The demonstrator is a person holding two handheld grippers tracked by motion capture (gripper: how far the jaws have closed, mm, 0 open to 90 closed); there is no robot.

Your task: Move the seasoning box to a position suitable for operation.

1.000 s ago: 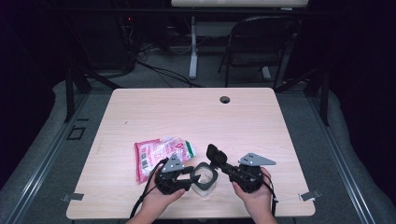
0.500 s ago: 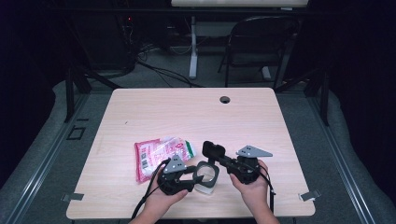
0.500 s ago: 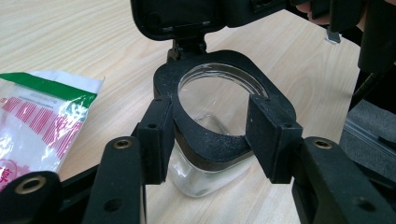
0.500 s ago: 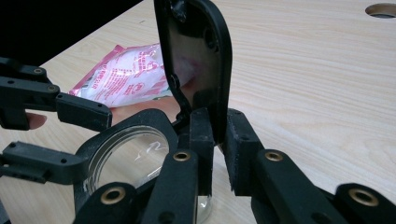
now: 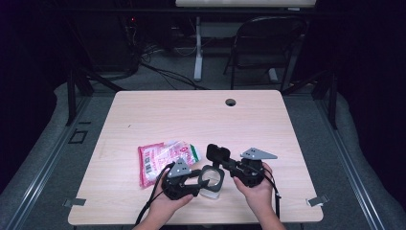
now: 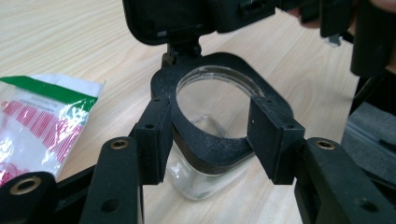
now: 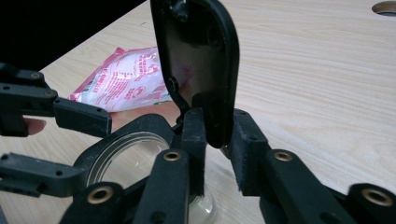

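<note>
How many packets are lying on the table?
1: a pink and white packet on the table, just left of the jar that both grippers hold.

Dark room, grey floor [image 5: 43,158], folding chair [image 5: 261,45] behind.

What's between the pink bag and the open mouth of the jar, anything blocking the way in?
Nothing visible blocks it. The lid is flipped up and held by the right gripper. The left gripper clamps the jar at its collar. The pink bag lies on bare table beside the jar.
</note>
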